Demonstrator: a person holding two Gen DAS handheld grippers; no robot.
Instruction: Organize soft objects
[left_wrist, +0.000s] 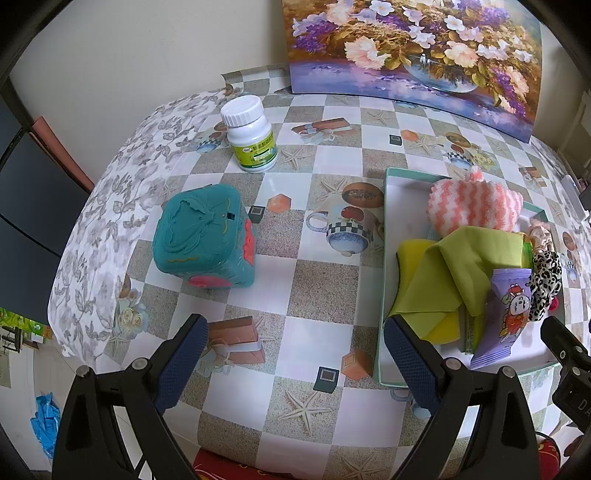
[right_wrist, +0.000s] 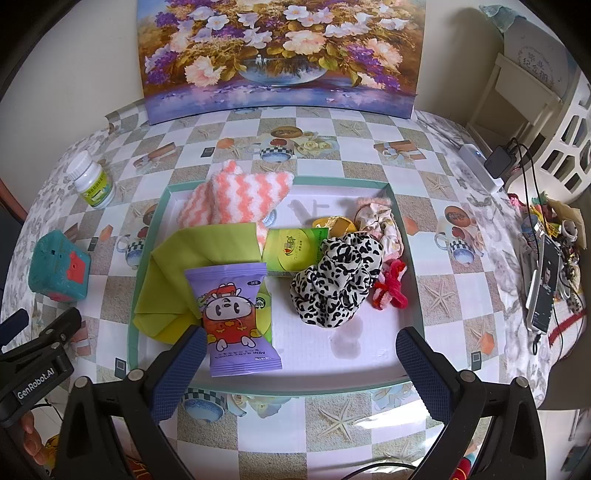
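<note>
A shallow teal-rimmed tray (right_wrist: 406, 206) holds the soft items: a pink-and-white zigzag cloth (right_wrist: 240, 197), a green cloth (right_wrist: 192, 254), a purple wipes packet (right_wrist: 236, 321), a leopard scrunchie (right_wrist: 336, 280), a red fuzzy bow (right_wrist: 391, 291) and a pale floral scrunchie (right_wrist: 384, 221). My right gripper (right_wrist: 299, 347) stands open at the tray's near edge, holding nothing. My left gripper (left_wrist: 295, 332) is open over the tablecloth, left of the tray (left_wrist: 386, 229). A teal soft cube (left_wrist: 207, 236) sits ahead of it on the left, apart from both fingers.
A white pill bottle (left_wrist: 251, 134) stands behind the cube. A flower painting (right_wrist: 280, 55) leans on the wall at the back. A phone (right_wrist: 546, 284), cables and clutter lie at the table's right edge. A green packet (right_wrist: 295, 251) lies in the tray.
</note>
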